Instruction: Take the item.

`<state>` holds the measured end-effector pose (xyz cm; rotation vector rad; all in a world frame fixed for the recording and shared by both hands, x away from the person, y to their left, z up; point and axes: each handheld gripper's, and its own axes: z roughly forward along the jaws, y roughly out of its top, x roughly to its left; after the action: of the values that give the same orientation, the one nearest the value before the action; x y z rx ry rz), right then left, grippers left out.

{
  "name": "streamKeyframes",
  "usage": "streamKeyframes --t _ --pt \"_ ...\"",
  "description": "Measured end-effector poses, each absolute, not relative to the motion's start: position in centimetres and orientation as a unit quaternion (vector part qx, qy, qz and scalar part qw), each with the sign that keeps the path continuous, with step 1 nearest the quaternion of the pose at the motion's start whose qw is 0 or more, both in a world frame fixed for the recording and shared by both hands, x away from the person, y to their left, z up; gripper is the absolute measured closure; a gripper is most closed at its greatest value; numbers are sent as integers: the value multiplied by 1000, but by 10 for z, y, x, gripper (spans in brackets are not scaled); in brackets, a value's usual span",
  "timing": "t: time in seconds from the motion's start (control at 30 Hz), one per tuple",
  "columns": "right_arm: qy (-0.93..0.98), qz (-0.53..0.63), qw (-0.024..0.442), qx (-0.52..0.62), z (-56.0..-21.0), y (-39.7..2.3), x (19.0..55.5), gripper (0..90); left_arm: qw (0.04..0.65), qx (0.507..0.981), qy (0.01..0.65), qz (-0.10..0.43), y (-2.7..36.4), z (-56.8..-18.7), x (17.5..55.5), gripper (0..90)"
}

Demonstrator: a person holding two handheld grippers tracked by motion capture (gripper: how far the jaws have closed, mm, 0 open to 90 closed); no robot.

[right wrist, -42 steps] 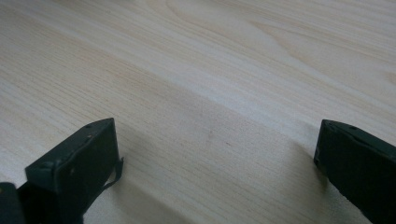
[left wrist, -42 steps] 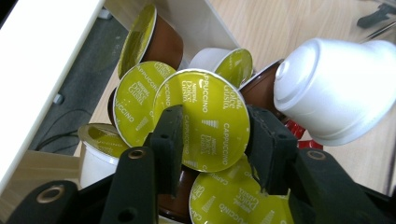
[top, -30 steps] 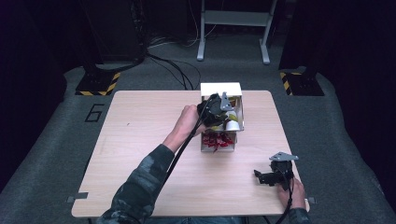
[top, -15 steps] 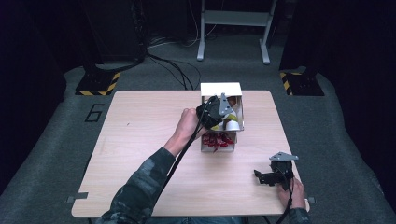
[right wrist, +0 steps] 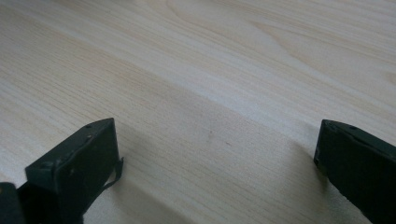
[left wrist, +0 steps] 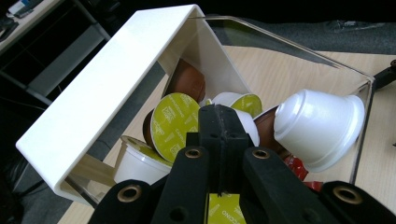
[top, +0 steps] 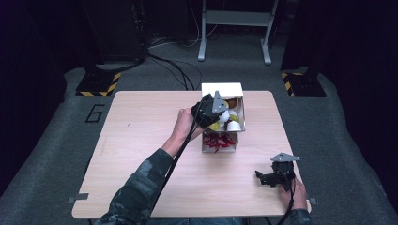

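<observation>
The left gripper (top: 220,112) is down in the white box (top: 221,88) near the far edge of the pale wood-grain bench (top: 141,140), its black jaws brought together with nothing clearly pinched between them. The box has glossy white plastic walls and a clear panel on one side. Inside, packed around the jaws, sit little coffee capsules: a smooth white domed capsule (left wrist: 320,126) tipped on its side just right of the jaws, a flat round green foil lid (left wrist: 175,123) facing up just left of them, and a rounded brown capsule (left wrist: 189,81) tucked deeper against the white wall. Red wrappers (top: 219,140) lie in the box's nearer compartment. Well away from the box, at the bench's near right corner, the right gripper (top: 274,177) rests with its matte black jaws spread wide over bare wood.
</observation>
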<state>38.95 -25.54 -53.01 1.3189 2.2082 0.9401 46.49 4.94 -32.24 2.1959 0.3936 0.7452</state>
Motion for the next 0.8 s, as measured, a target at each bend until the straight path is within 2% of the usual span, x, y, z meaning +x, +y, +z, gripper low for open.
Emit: streamKeyframes --t 0.8 --pt "793 335 199 468 -530 -256 390 0 414 853 162 273 68 -305 459 900"
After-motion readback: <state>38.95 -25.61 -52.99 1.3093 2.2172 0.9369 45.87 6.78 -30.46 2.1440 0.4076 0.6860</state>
